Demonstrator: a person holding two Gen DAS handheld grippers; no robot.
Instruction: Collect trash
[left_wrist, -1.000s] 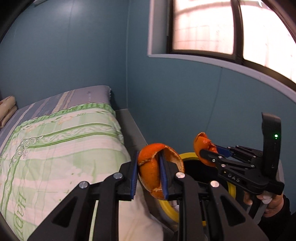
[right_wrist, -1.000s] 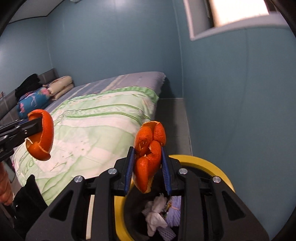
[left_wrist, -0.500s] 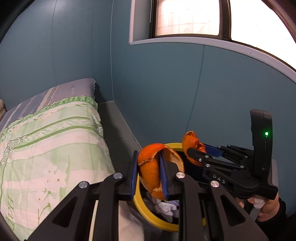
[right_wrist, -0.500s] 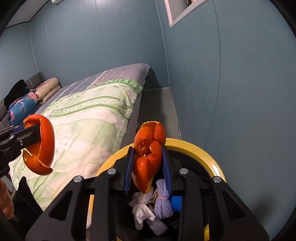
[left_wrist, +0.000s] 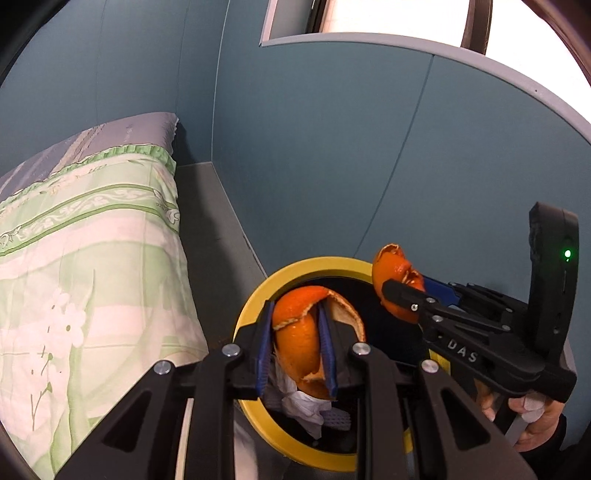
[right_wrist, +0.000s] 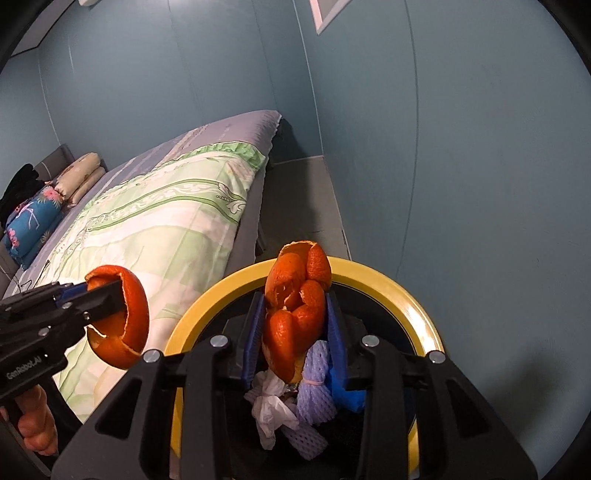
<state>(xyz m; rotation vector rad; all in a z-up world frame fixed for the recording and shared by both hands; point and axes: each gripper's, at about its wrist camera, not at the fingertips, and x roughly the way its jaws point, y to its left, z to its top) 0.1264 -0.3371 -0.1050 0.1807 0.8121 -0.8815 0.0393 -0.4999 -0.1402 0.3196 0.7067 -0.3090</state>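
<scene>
Beside the bed (right_wrist: 155, 221), a yellow-rimmed bin (right_wrist: 388, 280) against blue walls (right_wrist: 461, 147).

Bin (right_wrist: 388, 284) sits directly below both grippers; bed (right_wrist: 155, 229) lies to their left, wall (right_wrist: 461, 166) ahead and right.

Both wrist cameras look steeply down, close over the shared yellow-rimmed bin (left_wrist: 255, 295) (right_wrist: 391, 284).

Right gripper (right_wrist: 295, 328), jaws just opening, has peel (right_wrist: 297, 306) between them above bin (right_wrist: 413, 295); left gripper (right_wrist: 110, 295) left of bin with second peel (right_wrist: 129, 325).
</scene>
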